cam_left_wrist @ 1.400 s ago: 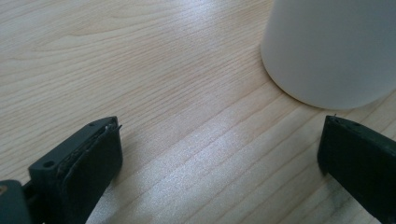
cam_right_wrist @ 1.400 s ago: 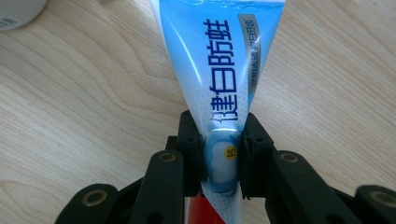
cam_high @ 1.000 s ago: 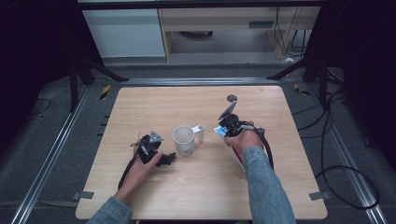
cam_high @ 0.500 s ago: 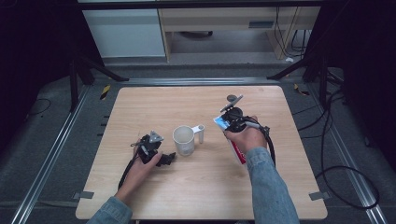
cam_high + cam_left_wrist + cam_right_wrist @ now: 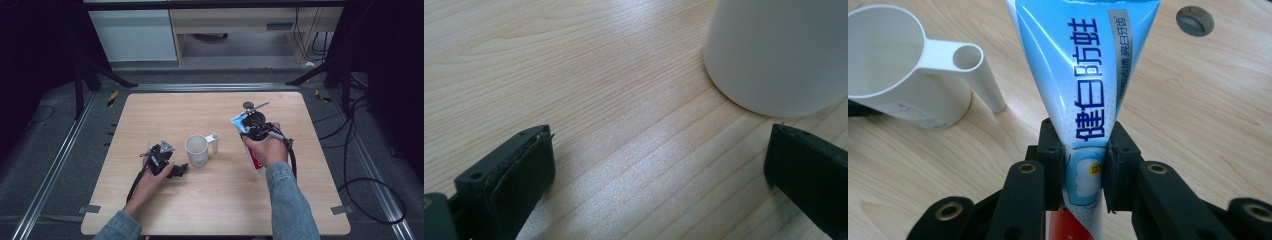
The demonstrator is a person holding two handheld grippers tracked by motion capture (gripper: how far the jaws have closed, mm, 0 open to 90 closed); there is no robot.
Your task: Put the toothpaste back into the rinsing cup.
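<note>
We have the right gripper (image 5: 1083, 165) clamped on a toothpaste tube (image 5: 1083, 75), jaws pinching it near the red cap end, flat crimped end pointing away from us. White cup (image 5: 898, 65) sits off to that gripper's left, handle toward the tube. Left gripper (image 5: 659, 165) rests released on the worktop (image 5: 599, 75), cup base just ahead-right of its jaws. Risks, as we judge them: the soft tube could slip or buckle in the pinch, or its tail could clip the rim and tip the cup.

toothpaste tube (image 5: 1083, 95), "健白防蛀" (blue characters)
</note>
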